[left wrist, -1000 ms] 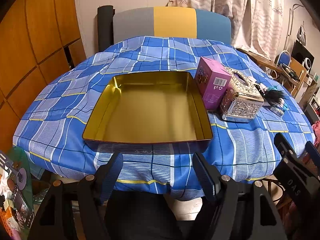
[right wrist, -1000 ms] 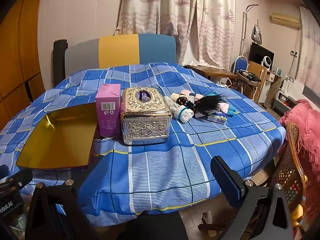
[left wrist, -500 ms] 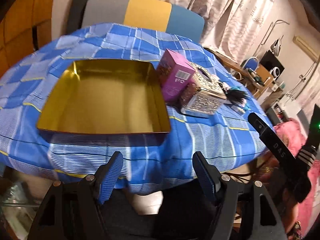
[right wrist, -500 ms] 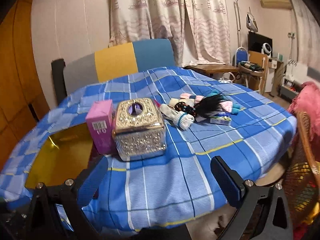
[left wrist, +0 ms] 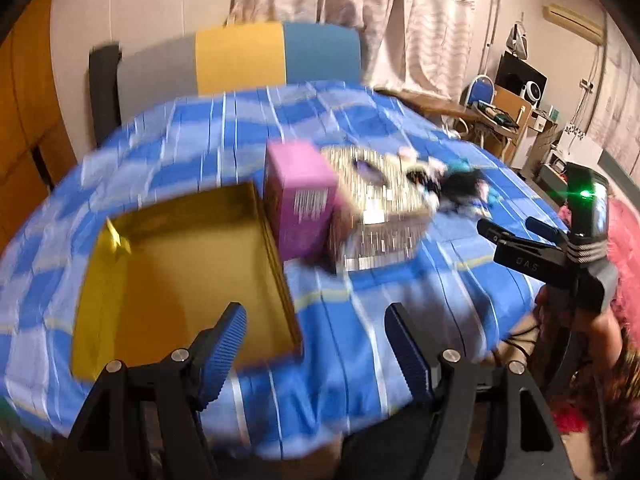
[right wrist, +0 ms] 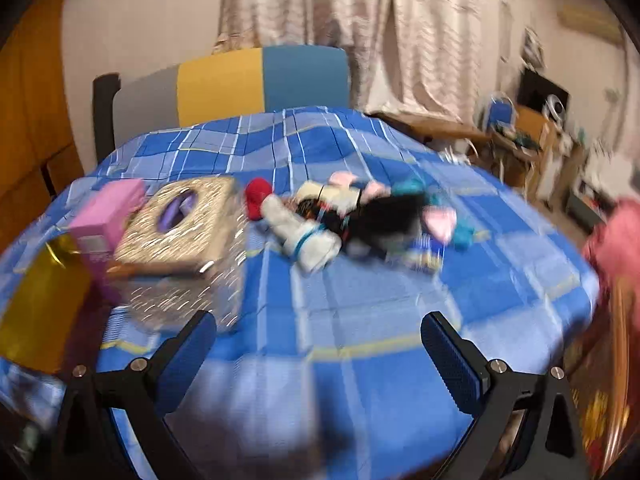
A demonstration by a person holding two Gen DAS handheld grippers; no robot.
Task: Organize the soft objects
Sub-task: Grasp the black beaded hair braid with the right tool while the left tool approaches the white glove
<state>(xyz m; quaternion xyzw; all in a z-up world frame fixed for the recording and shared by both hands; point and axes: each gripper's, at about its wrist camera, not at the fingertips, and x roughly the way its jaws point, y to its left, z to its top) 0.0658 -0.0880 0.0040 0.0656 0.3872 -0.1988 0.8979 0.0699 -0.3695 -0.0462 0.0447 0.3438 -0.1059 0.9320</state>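
Observation:
A heap of soft things lies on the blue checked tablecloth: white socks, a red one, pink and teal pieces, something black and feathery. In the left wrist view the same heap shows small behind the silver box. A gold tin tray sits empty at the left. My left gripper is open over the near table edge, right of the tray's corner. My right gripper is open, short of the heap. Both views are blurred.
A pink carton and an ornate silver tissue box stand between tray and heap. A padded chair back rises behind the table. Right of the table are a desk with clutter and pink fabric.
Both grippers have risen and moved forward over the table and turned right toward the heap. The right gripper now shows beside the table in the left wrist view. Neither has closed.

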